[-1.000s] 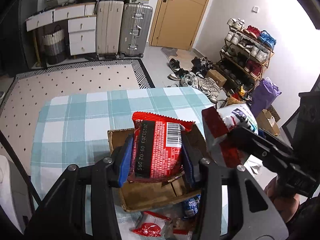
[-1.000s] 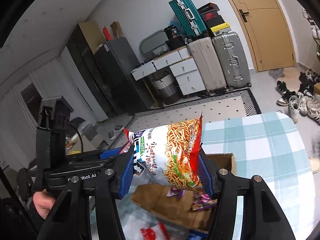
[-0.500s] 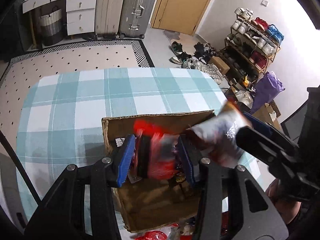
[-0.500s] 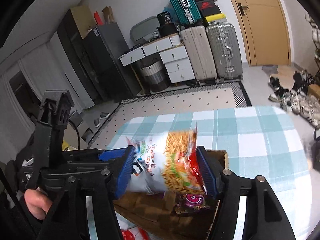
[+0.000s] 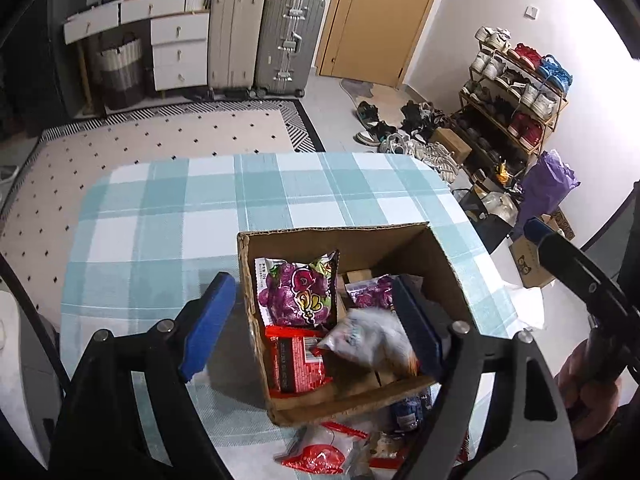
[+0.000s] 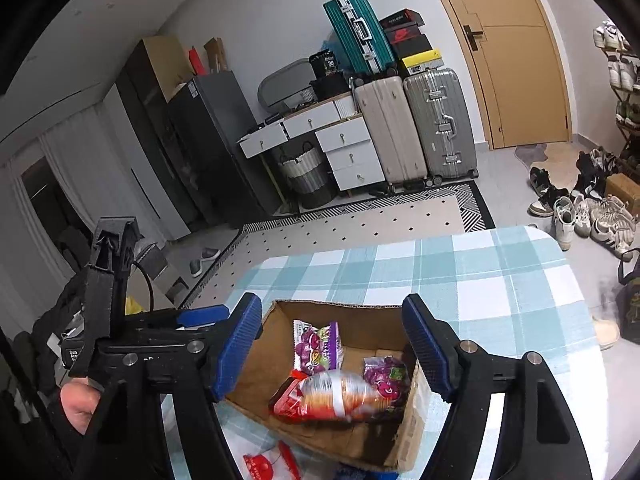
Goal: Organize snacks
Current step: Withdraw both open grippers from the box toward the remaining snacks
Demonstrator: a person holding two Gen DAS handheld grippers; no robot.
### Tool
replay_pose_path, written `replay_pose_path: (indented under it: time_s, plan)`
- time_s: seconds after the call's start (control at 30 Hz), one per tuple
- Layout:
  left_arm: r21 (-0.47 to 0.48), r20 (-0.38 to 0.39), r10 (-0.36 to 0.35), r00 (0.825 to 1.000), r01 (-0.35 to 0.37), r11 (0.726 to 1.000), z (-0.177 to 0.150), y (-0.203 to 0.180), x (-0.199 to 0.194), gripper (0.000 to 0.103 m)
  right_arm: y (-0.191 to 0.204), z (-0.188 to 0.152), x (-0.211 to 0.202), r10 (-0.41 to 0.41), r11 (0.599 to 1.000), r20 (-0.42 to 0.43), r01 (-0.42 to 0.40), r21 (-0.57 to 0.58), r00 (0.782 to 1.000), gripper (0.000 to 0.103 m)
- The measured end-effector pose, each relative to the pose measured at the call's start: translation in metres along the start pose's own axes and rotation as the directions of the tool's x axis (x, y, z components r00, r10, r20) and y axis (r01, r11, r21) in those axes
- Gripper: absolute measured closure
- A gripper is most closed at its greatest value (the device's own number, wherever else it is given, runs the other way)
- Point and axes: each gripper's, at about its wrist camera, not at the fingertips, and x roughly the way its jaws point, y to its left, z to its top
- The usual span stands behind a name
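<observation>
The table (image 5: 160,216), covered with a teal-and-white checked cloth, carries the work. On it stands an open brown cardboard box (image 5: 340,240), the evident collecting point for the snacks.

Both grippers hover over the box, apparently positioned for dropping packets straight in. The left gripper (image 5: 316,328) has its blue-padded jaws apart and empty, straddling the box's left wall. The right gripper (image 6: 336,348) likewise has its jaws spread wide, holding nothing.

Inside the box: a white and orange noodle packet (image 6: 340,396), motion-blurred, lies across a flat red packet with dark label (image 5: 298,360). A purple grape-print pouch (image 5: 298,292) leans against the far left interior; a second, smaller purple pouch (image 6: 386,376) sits towards the right.

Outside the box, at its near edge, a red and white packet (image 5: 320,456) and other partly hidden wrappers remain on the table. Judgement: sorting is partly done; these loose items are outstanding.
</observation>
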Motion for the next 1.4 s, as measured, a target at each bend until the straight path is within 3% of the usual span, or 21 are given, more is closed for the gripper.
replay_pose_path:
  time_s: [0.3,0.37,0.67,1.07,1.4]
  plan:
    - [0.005,0.037,0.006,0.999,-0.006,1.000,-0.010,-0.012,-0.039,0.020,0.015,-0.006,-0.039,0.006,1.000,0.030,-0.005,-0.025,1.000,0.020]
    - [0.012,0.051,0.013,0.999,-0.014,1.000,-0.014,-0.017,-0.050,0.017,0.019,-0.007,-0.050,0.012,0.999,0.042,-0.011,-0.036,0.999,0.014]
    - [0.025,0.125,0.015,0.992,-0.019,1.000,-0.034,-0.035,-0.098,0.002,0.035,-0.020,-0.096,0.022,0.998,0.072,-0.017,-0.063,0.997,0.006]
    - [0.015,0.192,-0.031,0.981,0.029,0.999,-0.081,-0.048,-0.160,0.001,0.046,-0.050,-0.153,0.016,0.998,0.091,-0.010,-0.056,0.996,0.001]
    - [-0.006,0.199,-0.032,0.979,0.034,0.999,-0.135,-0.052,-0.172,0.001,0.052,-0.096,-0.185,-0.011,0.997,0.081,0.017,-0.072,0.997,0.000]
